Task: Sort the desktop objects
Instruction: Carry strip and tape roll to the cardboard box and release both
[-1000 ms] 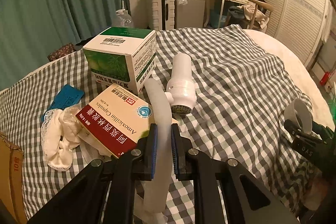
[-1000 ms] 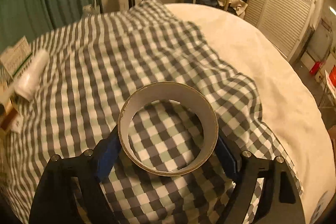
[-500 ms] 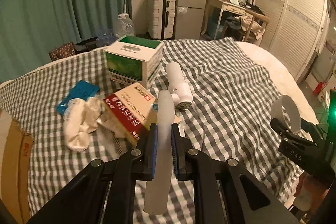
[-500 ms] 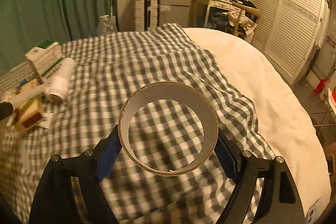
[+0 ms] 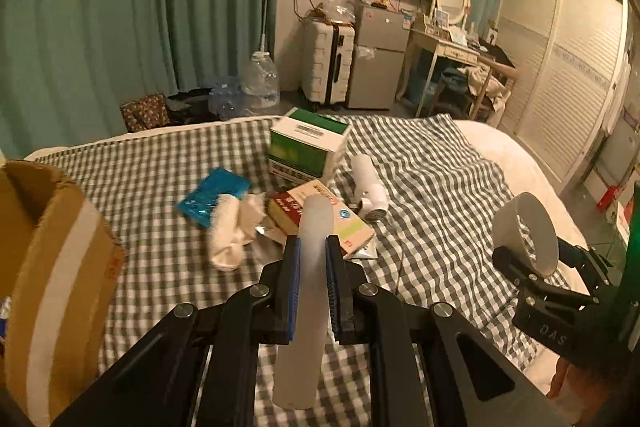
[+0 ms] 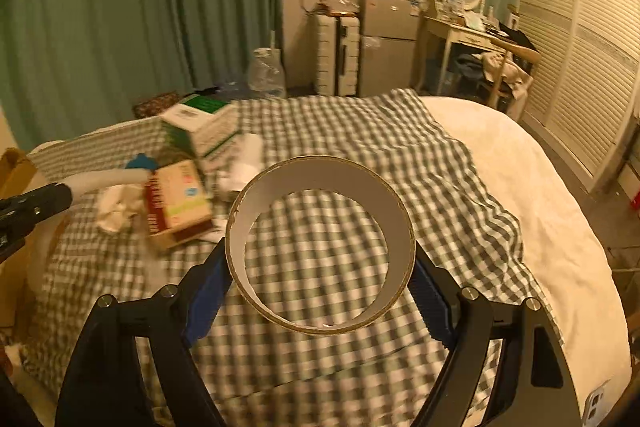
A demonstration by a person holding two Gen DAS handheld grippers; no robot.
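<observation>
Our left gripper [image 5: 313, 285] is clenched on a pale translucent tube [image 5: 308, 291], whose long axis runs along the fingers — one end pokes out past the tips, the other hangs down toward the camera. Our right gripper [image 6: 320, 281] has its jaws spread wide but loaded: the blue pads press on either side of a cardboard tape ring [image 6: 320, 243], its hole facing forward so we see the checked blanket [image 6: 400, 155] through it.

Both grippers point down at a slant over the bed, clear of the cloth. The relation that matters, we judge, is the cardboard box [image 5: 48, 267]: it stands open at the far left of the left wrist view, just beside the left gripper, so that hand is the nearer one — the right would have to cross over.

Further out on the blanket lie a red-and-white medicine box [image 5: 320, 217], a green-and-white carton [image 5: 306, 149], a white handheld device [image 5: 370, 189], a white sock [image 5: 236, 231] and a blue packet [image 5: 210, 195], all bunched together.
</observation>
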